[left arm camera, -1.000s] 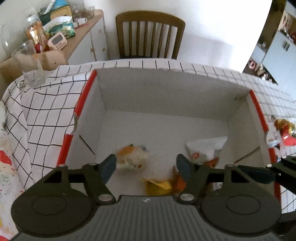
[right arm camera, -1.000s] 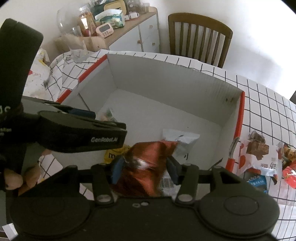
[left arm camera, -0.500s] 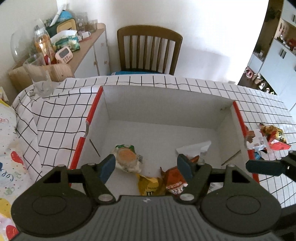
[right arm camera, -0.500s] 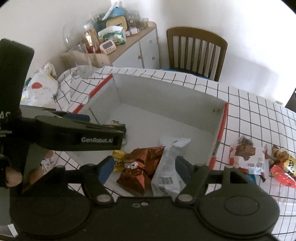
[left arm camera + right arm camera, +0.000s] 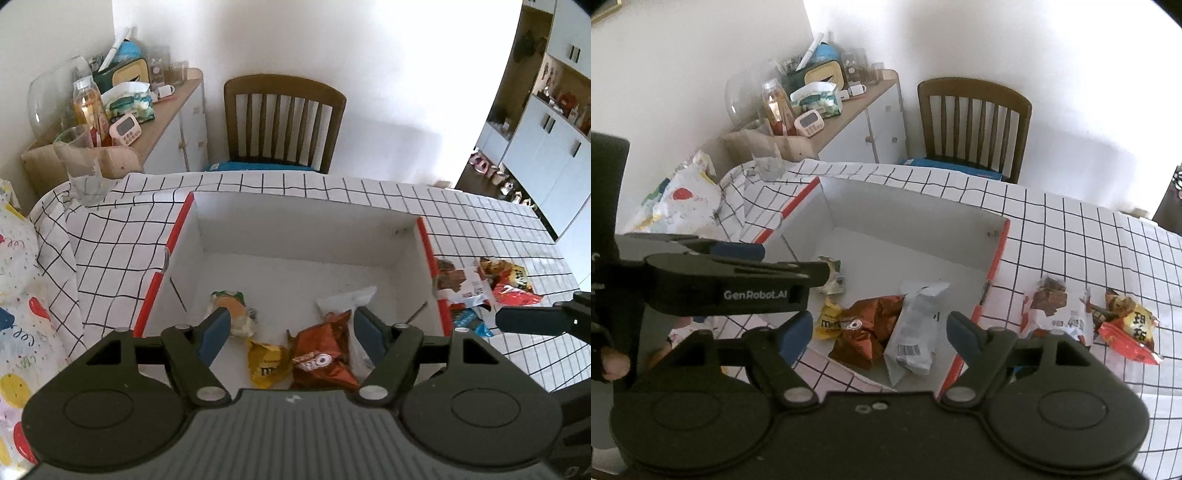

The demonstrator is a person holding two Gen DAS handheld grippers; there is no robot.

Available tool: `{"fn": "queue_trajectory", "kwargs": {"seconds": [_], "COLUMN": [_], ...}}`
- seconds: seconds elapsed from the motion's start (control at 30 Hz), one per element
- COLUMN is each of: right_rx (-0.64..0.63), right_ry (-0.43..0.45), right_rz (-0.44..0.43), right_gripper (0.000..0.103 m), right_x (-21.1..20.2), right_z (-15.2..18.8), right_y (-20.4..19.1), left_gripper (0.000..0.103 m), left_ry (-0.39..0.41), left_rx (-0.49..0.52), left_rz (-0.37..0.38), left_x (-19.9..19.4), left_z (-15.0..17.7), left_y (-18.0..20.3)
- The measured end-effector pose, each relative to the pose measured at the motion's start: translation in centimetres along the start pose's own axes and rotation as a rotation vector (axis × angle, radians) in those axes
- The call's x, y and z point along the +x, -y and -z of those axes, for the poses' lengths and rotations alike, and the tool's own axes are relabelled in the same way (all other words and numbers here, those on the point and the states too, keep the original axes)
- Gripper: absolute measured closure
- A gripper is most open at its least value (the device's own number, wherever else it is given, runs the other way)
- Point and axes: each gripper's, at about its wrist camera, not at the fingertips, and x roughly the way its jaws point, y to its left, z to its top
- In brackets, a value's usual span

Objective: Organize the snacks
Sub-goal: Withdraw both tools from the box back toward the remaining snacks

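On the black-and-white grid tablecloth (image 5: 110,251) sits an open white cardboard box with red-edged rims (image 5: 295,225), and four snacks lie on its floor near the front: a crumpled pale packet with green and orange print (image 5: 234,308) toward the left wall, a yellow candy bag (image 5: 266,365) just beside a shiny reddish-brown foil bag (image 5: 325,363), and a white-and-grey pouch (image 5: 916,332) leaning against that foil bag on the right-hand side. Outside the box, past its right wall, a small heap of loose snack packets in white, brown, red and orange (image 5: 1089,317) rests on the cloth. Above the box the left gripper (image 5: 291,328) hovers with its jaws spread and nothing between them; the right gripper (image 5: 879,328) is likewise empty, its jaws opening over the foil bag and pouch
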Motion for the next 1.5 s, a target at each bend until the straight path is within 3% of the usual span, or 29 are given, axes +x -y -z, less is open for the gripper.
{"fn": "queue_trajectory", "kwargs": {"seconds": [0.33,0.43,0.5,0.6,0.83,0.93,1.0,1.23,1.5], "right_rx": [-0.004,-0.001,0.005,0.019,0.053,0.069,0.078,0.116,0.135], "right_ry": [0.033,0.042,0.047,0.059,0.080,0.099,0.114,0.128,0.113], "right_rz": [-0.036,-0.039,-0.043,-0.046,-0.042,-0.029,-0.021,0.003,0.069], "right_gripper": [0.015,0.013,0.013,0.002,0.001,0.001,0.001,0.001,0.001], "right_x": [-3.7,-4.9,-5.8,-7.2,-10.1,-11.2,-11.9,-12.9,-11.7], "right_z": [0.9,1.2,1.6,2.4,4.7,5.5,6.0,7.3,8.0], "right_y": [1.7,2.6,3.4,4.9,9.5,11.4,12.6,16.3,20.2], "left_gripper": [0.030,0.022,0.021,0.021,0.019,0.014,0.000,0.000,0.000], "left_ry": [0.038,0.062,0.080,0.102,0.122,0.126,0.135,0.143,0.149], "left_rx": [-0.008,0.001,0.004,0.008,0.009,0.007,-0.005,-0.003,0.080], "left_rz": [0.037,0.046,0.055,0.068,0.121,0.132,0.149,0.140,0.120], "left_x": [-3.0,-4.0,-4.7,-5.7,-6.7,-6.7,-6.6,-5.4,-3.2], "left_z": [0.8,1.1,1.2,1.6,2.7,3.4,3.9,6.0,9.0], "left_y": [2.2,3.0,3.7,5.0,8.1,9.5,10.3,13.4,17.2]}}
